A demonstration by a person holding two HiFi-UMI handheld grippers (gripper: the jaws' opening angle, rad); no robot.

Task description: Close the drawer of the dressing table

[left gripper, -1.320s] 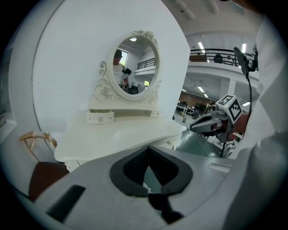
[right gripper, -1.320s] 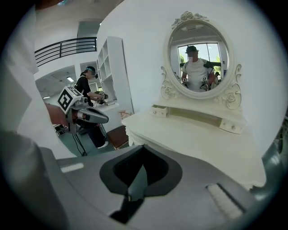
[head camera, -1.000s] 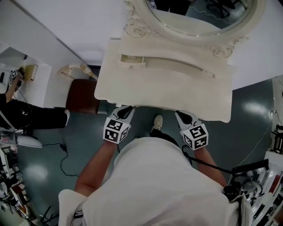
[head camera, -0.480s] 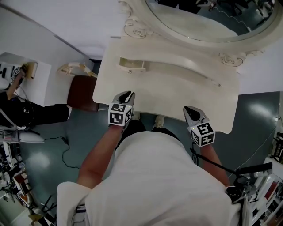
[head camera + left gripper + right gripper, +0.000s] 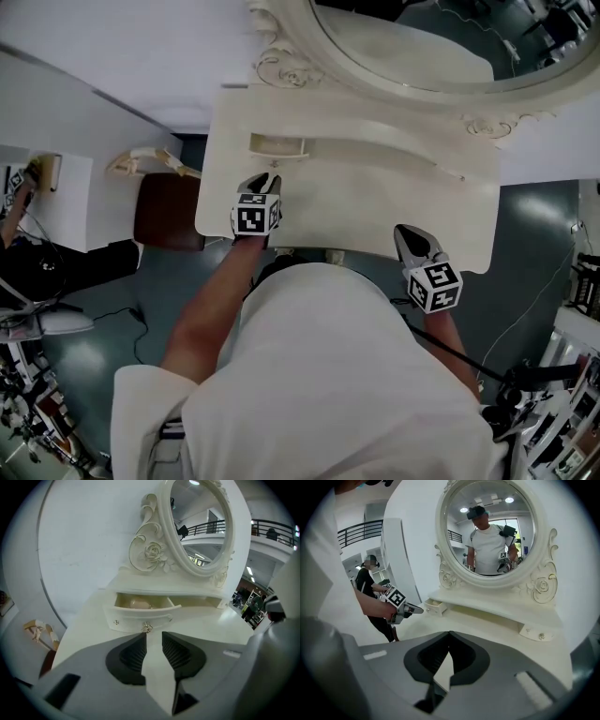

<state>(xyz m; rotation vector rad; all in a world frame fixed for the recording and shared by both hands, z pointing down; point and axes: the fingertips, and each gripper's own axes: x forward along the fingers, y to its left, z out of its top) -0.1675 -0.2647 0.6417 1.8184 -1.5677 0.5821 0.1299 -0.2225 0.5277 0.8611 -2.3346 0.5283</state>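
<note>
The cream dressing table (image 5: 375,211) has a small left drawer (image 5: 277,147) pulled open under the mirror shelf. In the left gripper view that drawer (image 5: 140,615) is straight ahead, its knob (image 5: 147,627) just beyond my fingertips and a pale rounded object (image 5: 139,603) inside. My left gripper (image 5: 265,180) hovers over the tabletop just short of the drawer front, its jaws opening with nothing between them (image 5: 153,637). My right gripper (image 5: 410,234) is shut and empty at the table's front edge, fingertips meeting (image 5: 449,633). The right gripper view shows the left gripper (image 5: 418,610) pointing at the drawer (image 5: 433,606).
A large oval mirror (image 5: 422,47) in a carved frame stands at the back. The right-hand small drawer (image 5: 539,632) is closed. A dark red stool (image 5: 167,211) sits left of the table, near a white wall. Another person (image 5: 370,588) stands at the far left.
My left gripper has moved from the table's front edge forward across the top to just short of the open drawer. The right gripper has shifted slightly right along the front edge.
</note>
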